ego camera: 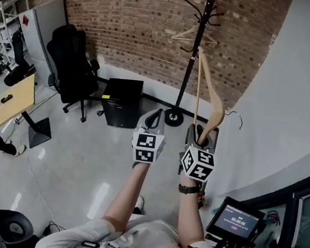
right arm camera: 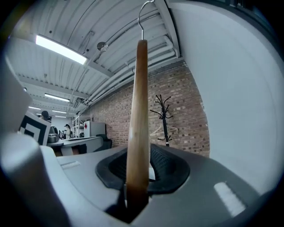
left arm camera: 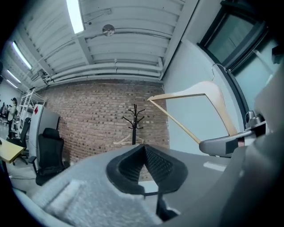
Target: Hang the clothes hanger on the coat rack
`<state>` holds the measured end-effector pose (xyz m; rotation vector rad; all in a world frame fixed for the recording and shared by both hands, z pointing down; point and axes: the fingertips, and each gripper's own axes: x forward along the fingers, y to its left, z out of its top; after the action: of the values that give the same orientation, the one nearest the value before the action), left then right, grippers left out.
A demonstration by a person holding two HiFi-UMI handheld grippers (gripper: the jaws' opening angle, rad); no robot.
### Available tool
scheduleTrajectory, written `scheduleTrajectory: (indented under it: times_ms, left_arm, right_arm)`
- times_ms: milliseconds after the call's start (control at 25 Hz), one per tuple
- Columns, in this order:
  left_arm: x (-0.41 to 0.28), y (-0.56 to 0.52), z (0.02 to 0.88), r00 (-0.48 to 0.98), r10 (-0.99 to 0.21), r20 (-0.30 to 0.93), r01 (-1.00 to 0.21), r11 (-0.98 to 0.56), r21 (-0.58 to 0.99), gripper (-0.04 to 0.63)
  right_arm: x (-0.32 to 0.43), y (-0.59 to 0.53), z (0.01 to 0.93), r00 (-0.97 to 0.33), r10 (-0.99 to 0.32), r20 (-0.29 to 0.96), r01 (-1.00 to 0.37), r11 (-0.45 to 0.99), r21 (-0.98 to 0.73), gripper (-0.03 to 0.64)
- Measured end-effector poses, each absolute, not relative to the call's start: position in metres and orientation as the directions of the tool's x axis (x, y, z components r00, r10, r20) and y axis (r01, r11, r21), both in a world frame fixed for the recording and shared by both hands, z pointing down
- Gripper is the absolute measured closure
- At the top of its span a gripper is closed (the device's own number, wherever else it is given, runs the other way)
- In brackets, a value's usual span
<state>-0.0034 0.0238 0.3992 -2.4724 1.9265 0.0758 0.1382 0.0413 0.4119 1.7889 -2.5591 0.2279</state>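
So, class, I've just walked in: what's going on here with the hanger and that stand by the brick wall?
A person holds a hand-held gripper in each hand. The right hand-held gripper is clamped on the lower end of a wooden hanger, which stands upright with its hook on top. The left hand-held gripper is shut and empty. Both point at the coat rack ahead by the brick wall. The hanger is not yet hung there.
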Motion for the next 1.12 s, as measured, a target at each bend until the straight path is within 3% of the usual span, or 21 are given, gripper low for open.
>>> scheduleTrajectory:
  times_ms: [440, 720, 960, 1120]
  left_arm:
    - [-0.054, -0.077, 0.399, 0.270, -0.956, -0.114, -0.960, -0.277, 0.051, 0.598]
    - [-0.048, -0.140, 0.413, 0.303, -0.949, -0.087, -0.950, -0.307, 0.049, 0.597]
    - [-0.038, -0.221, 0.432, 0.303, -0.951, -0.060, -0.945, -0.308, 0.112, 0.597]
    - [-0.018, -0.283, 0.412, 0.305, -0.948, -0.092, -0.945, -0.313, 0.094, 0.597]
  right_arm:
    - [0.082, -0.061, 0.419, -0.324, -0.941, 0.095, -0.946, 0.321, -0.055, 0.531]
    - [0.099, -0.128, 0.430, -0.278, -0.954, 0.112, -0.959, 0.270, -0.083, 0.531]
    - [0.097, -0.205, 0.461, -0.333, -0.930, 0.154, -0.934, 0.304, -0.188, 0.531]
    - [0.117, -0.275, 0.440, -0.341, -0.935, 0.093, -0.924, 0.315, -0.218, 0.571]
